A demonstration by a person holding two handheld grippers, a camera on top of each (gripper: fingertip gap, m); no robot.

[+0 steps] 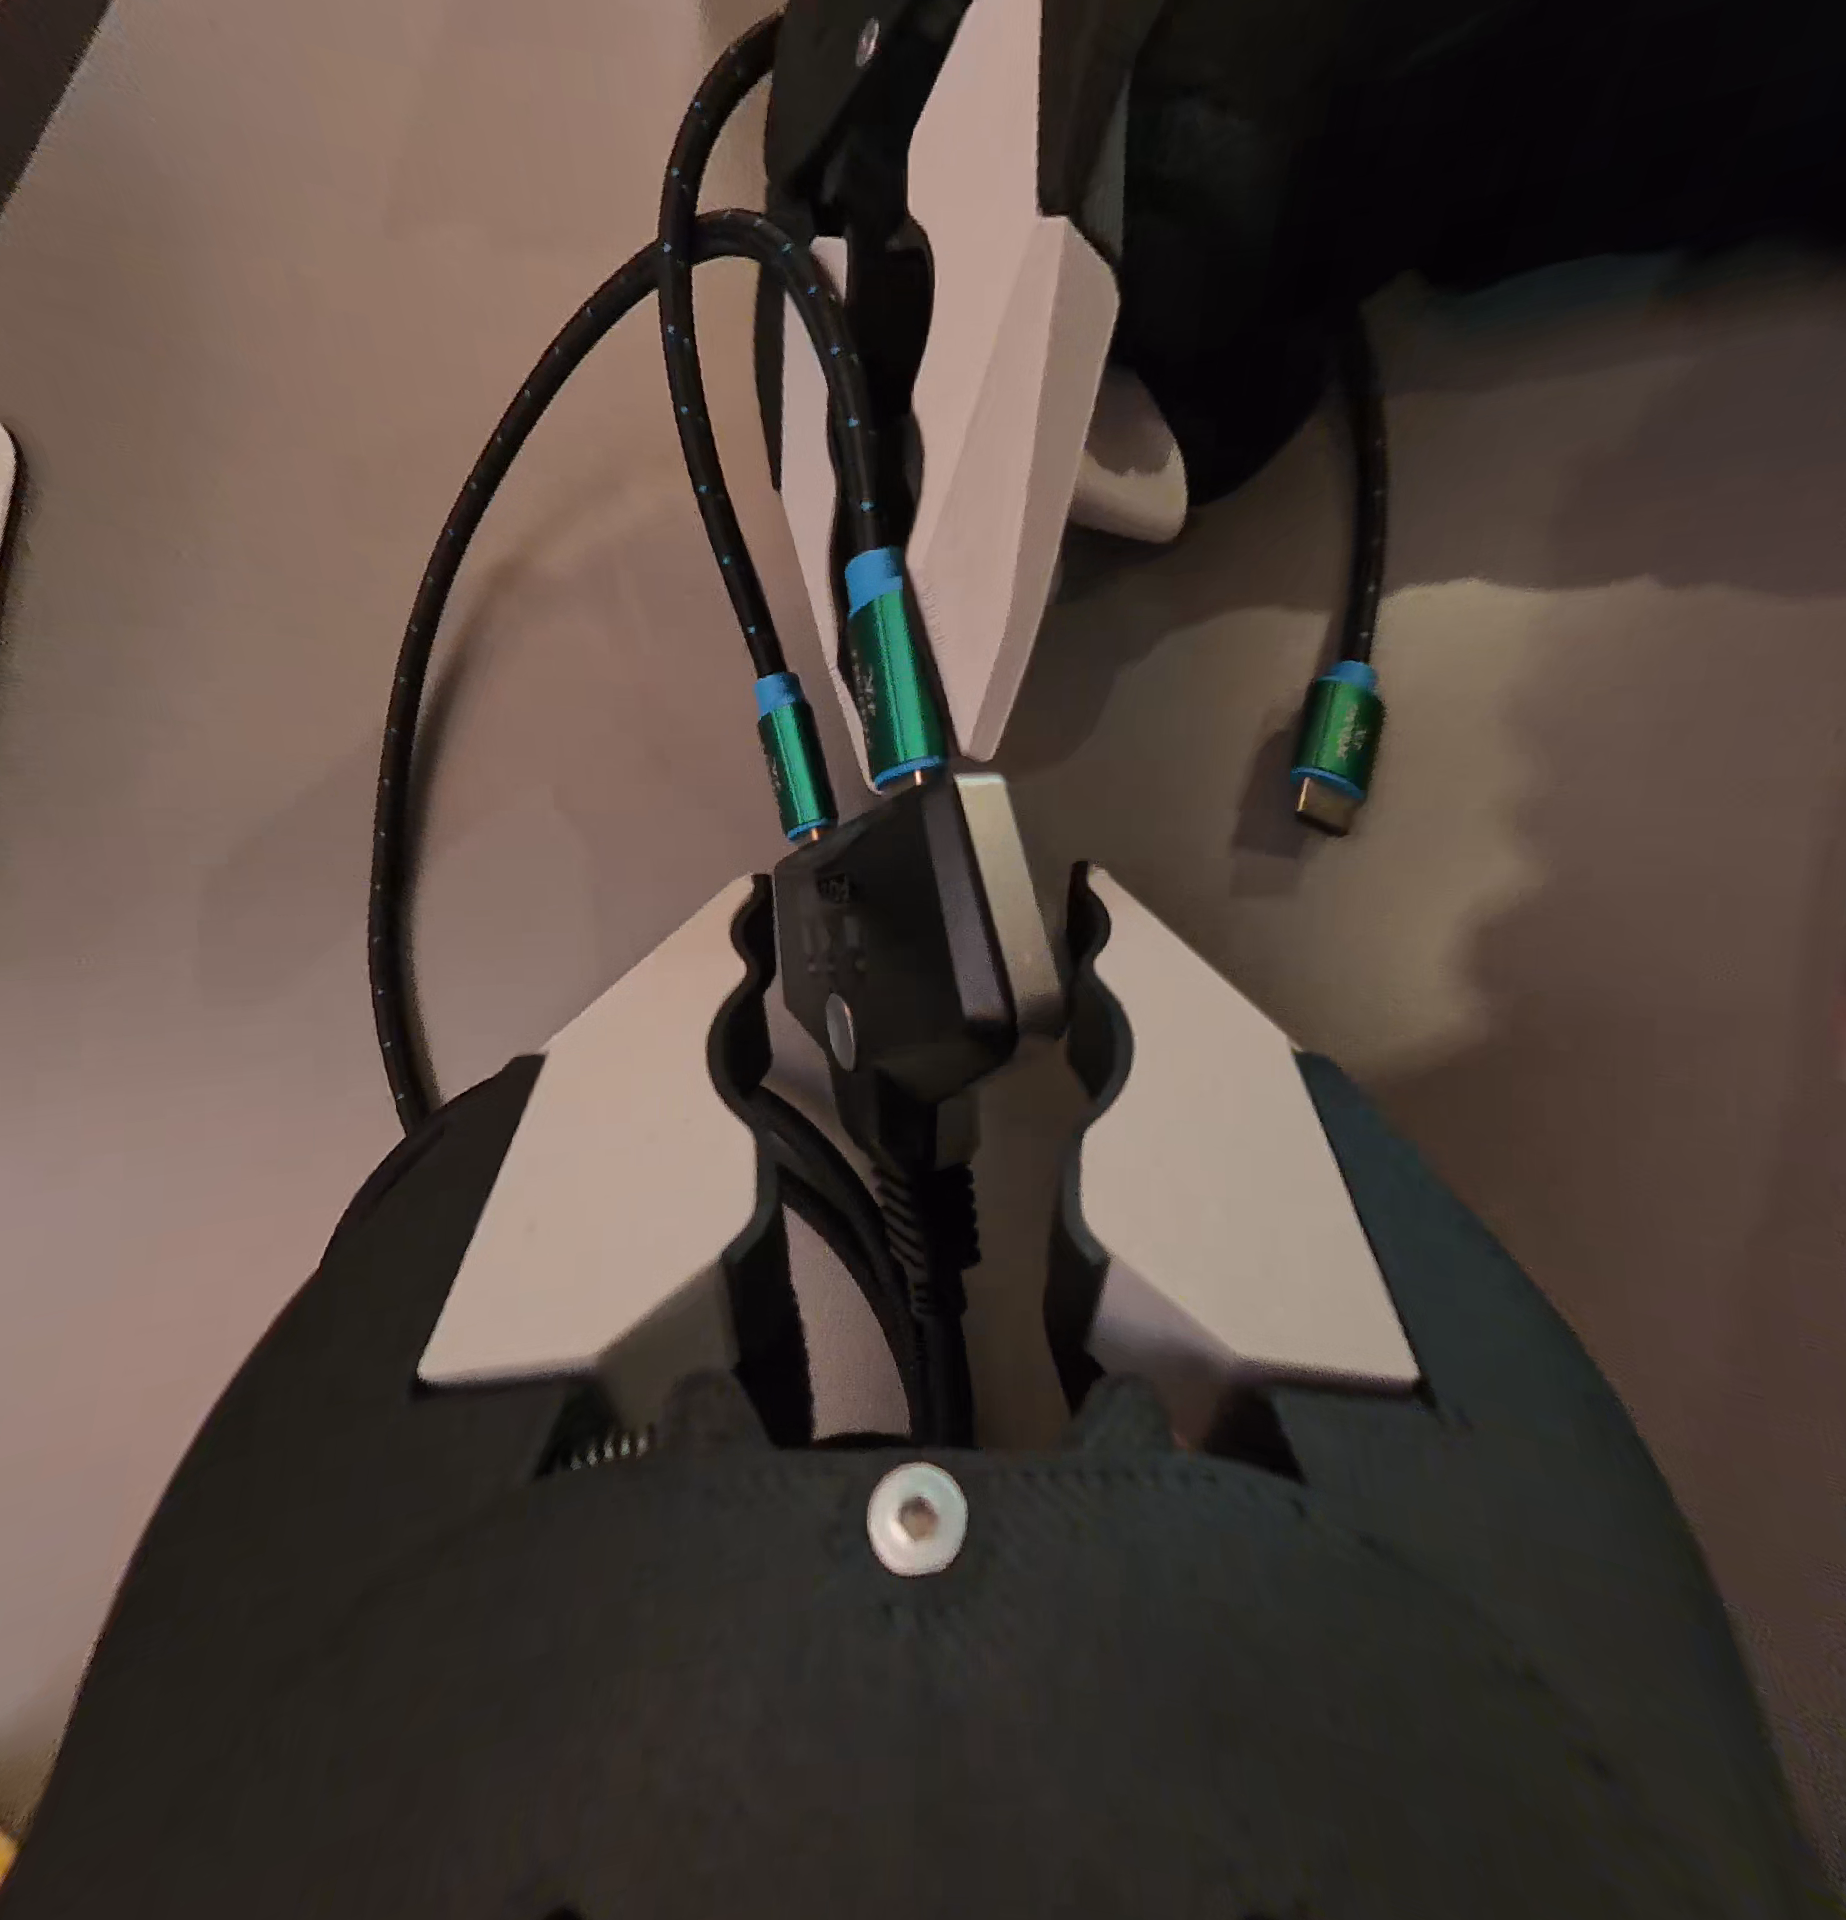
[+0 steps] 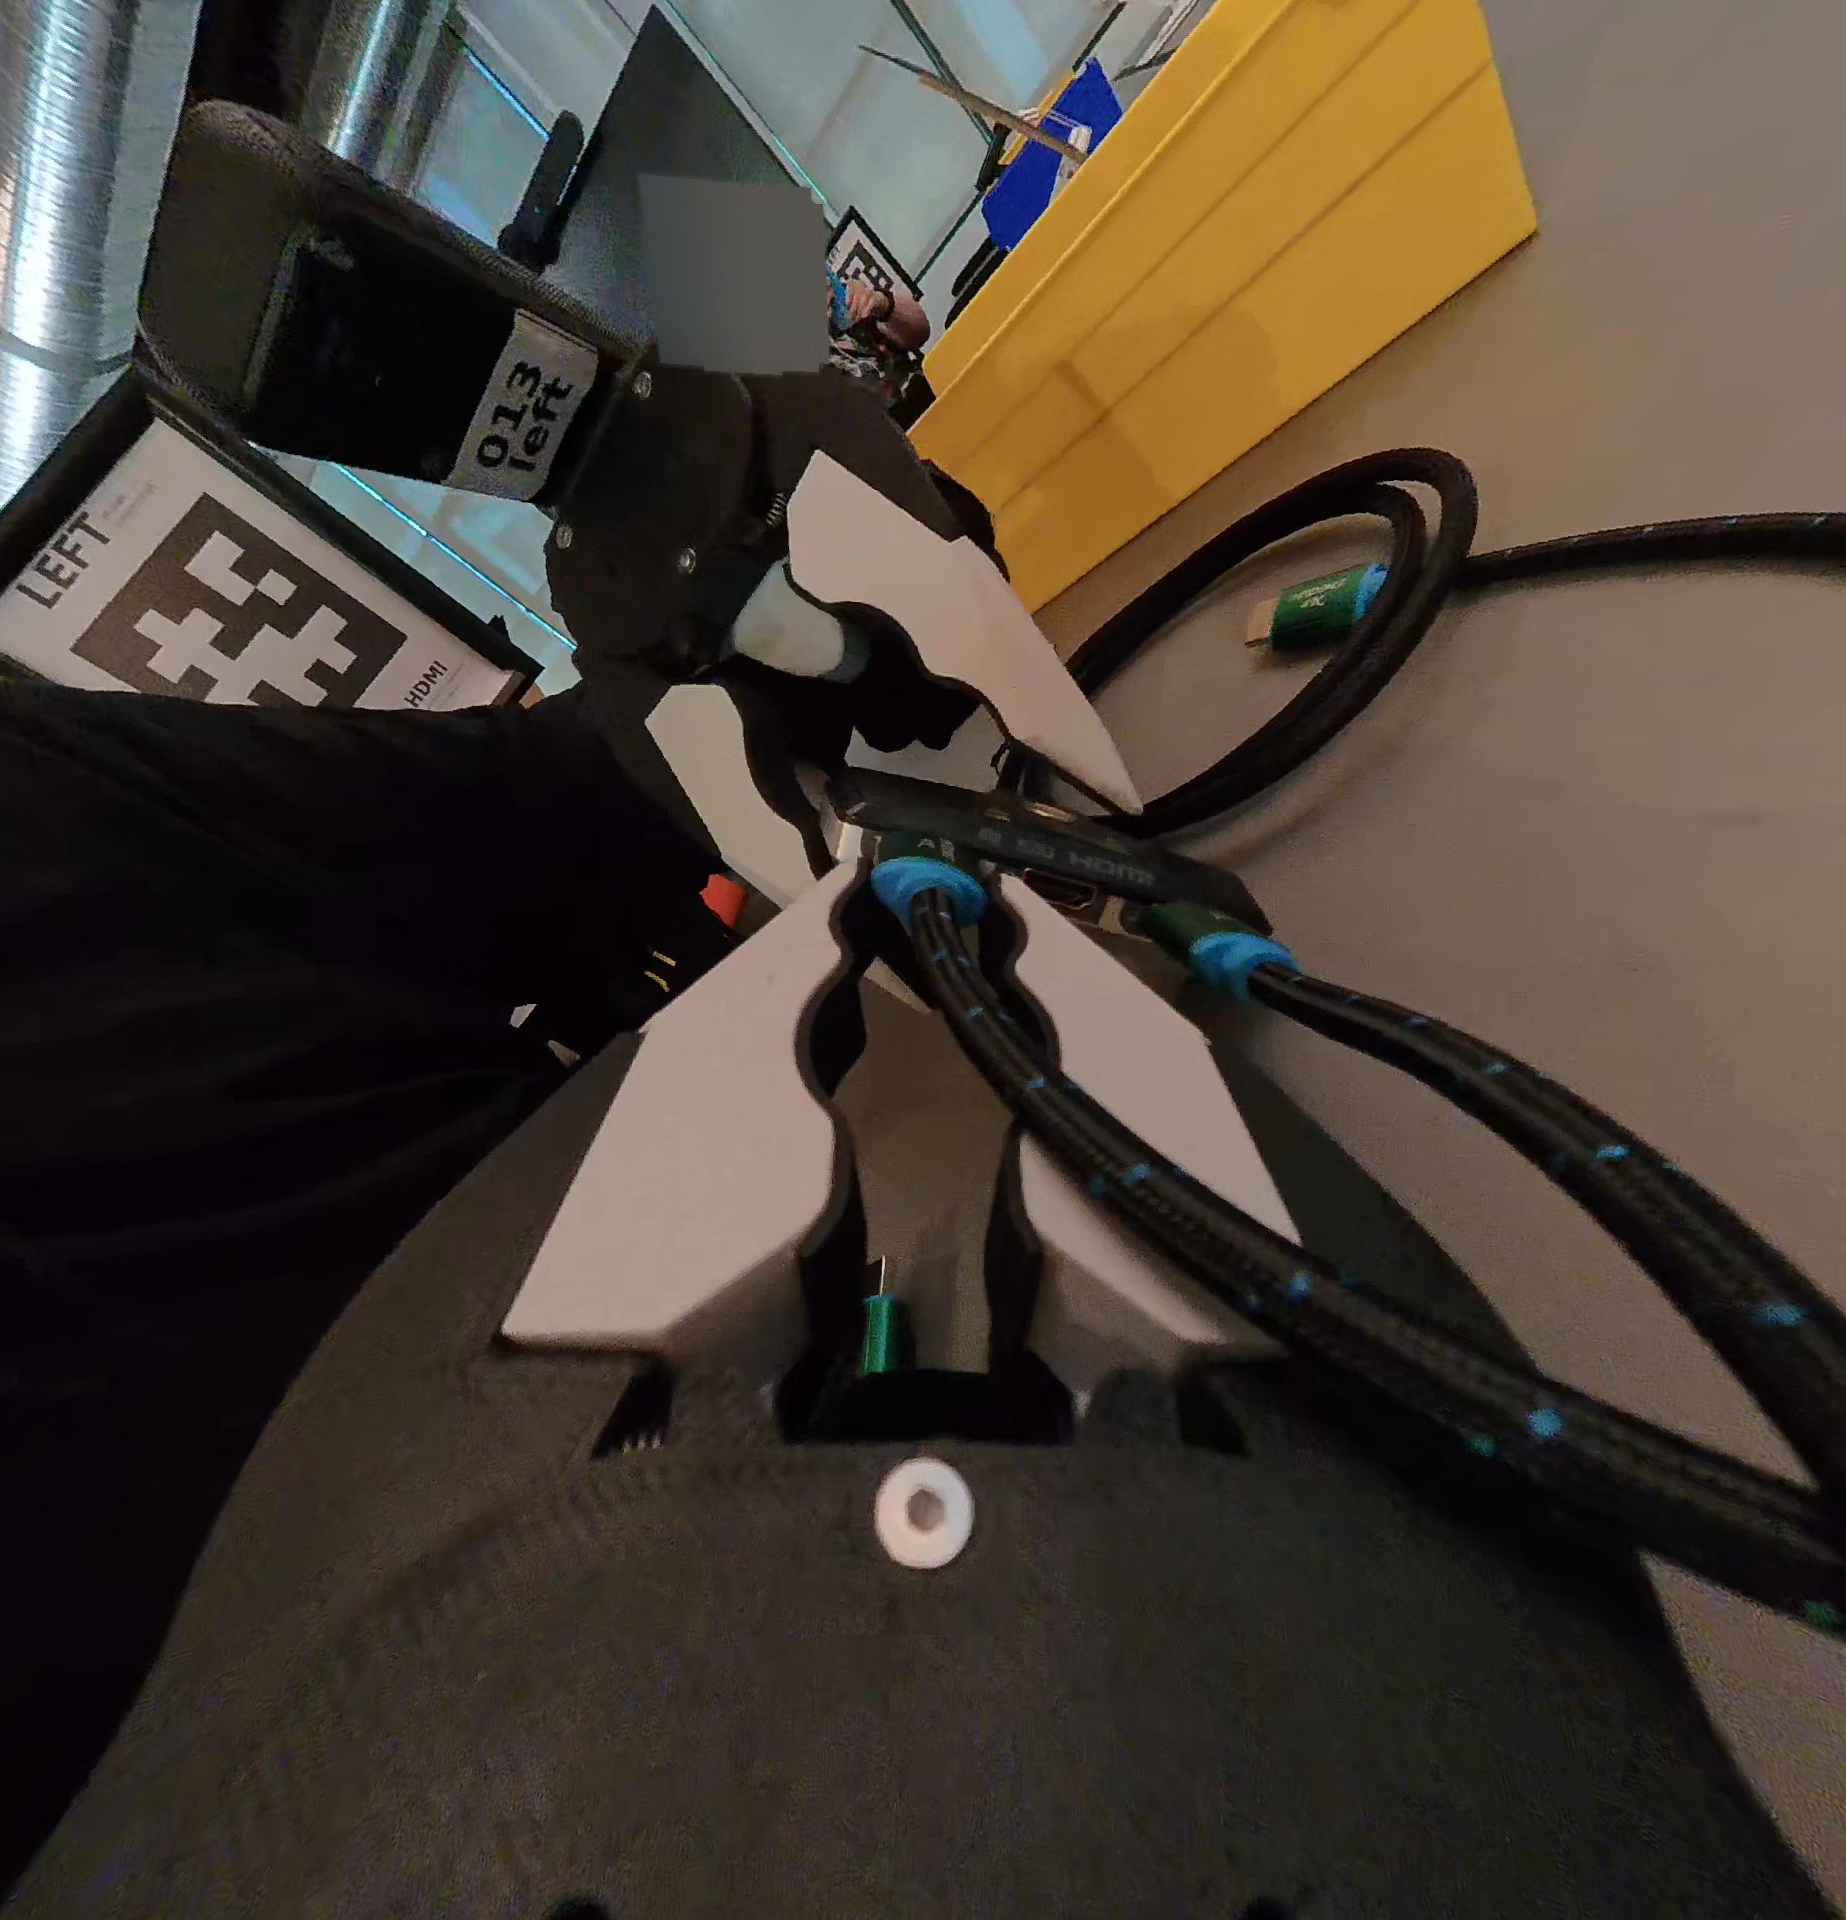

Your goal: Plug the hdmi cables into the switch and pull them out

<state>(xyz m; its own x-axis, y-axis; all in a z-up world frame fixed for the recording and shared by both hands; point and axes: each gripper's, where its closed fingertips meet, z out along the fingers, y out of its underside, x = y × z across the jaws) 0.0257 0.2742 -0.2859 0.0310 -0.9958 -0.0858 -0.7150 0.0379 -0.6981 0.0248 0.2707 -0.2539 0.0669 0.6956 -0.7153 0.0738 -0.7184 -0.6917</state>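
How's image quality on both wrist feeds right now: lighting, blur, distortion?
Left wrist view: dim, soft shadows across the table, the switch dark and slightly soft. Right wrist view: brighter, strong wide-angle bending, the braided cable up close a bit blurred, and a grey mosaic patch near the top.

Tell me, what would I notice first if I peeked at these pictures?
Probably the shiny green plugs with blue collars: two are stuck into a black switch box in the middle, and a loose one lies on the grey table to the right. The left gripper holds the box, while the right gripper meets it around one plug's collar. A bright yellow box sits behind.
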